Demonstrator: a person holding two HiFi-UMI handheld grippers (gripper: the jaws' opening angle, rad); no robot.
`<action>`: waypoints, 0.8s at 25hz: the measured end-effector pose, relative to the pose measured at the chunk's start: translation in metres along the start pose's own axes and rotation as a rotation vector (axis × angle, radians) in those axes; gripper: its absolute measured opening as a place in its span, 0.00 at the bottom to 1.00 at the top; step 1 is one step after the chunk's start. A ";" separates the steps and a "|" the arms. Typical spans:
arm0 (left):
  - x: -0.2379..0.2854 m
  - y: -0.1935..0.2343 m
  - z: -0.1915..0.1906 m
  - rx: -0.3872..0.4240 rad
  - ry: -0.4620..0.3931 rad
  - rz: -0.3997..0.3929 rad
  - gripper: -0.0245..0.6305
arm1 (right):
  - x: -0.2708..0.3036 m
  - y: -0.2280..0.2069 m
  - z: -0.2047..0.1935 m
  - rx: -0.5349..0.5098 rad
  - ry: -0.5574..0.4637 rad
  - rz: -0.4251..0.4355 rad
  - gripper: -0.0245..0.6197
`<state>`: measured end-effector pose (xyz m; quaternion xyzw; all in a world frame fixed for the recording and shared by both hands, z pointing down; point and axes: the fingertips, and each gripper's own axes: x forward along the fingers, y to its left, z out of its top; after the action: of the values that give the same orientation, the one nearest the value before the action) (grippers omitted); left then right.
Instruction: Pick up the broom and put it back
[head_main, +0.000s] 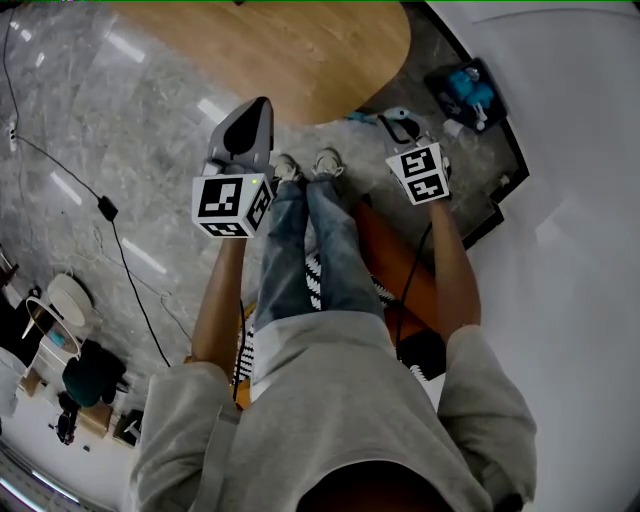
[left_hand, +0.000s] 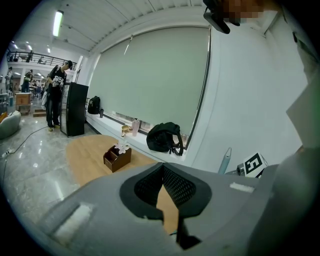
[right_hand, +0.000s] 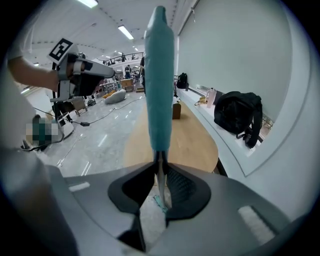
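The right tool (right_hand: 161, 175) grips the broom (right_hand: 159, 75) by its thin shaft, with the teal handle standing toward 12 o'clock. The left tool (left_hand: 162, 172) is closed and empty. The pick-up looks done, and putting the broom back remains.

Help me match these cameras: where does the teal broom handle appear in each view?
Head view: broom handle is a teal sliver beside the right gripper.
Left gripper view: its tip, lower right.
Right gripper view: handle at centre, clamped in the jaws.
Shared: wooden table.
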<state>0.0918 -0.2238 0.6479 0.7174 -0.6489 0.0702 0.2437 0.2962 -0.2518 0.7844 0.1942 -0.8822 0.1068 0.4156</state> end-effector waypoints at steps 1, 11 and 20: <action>0.000 0.000 -0.003 -0.005 0.000 0.003 0.04 | 0.002 0.001 -0.003 -0.001 0.002 0.003 0.15; 0.006 0.016 -0.020 -0.032 -0.014 0.030 0.04 | 0.036 0.000 0.003 -0.039 -0.016 0.003 0.15; 0.010 0.025 -0.031 -0.043 -0.017 0.035 0.04 | 0.057 0.002 0.009 -0.059 -0.022 0.004 0.16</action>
<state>0.0756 -0.2196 0.6858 0.7009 -0.6649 0.0545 0.2524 0.2565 -0.2678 0.8231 0.1813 -0.8898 0.0795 0.4111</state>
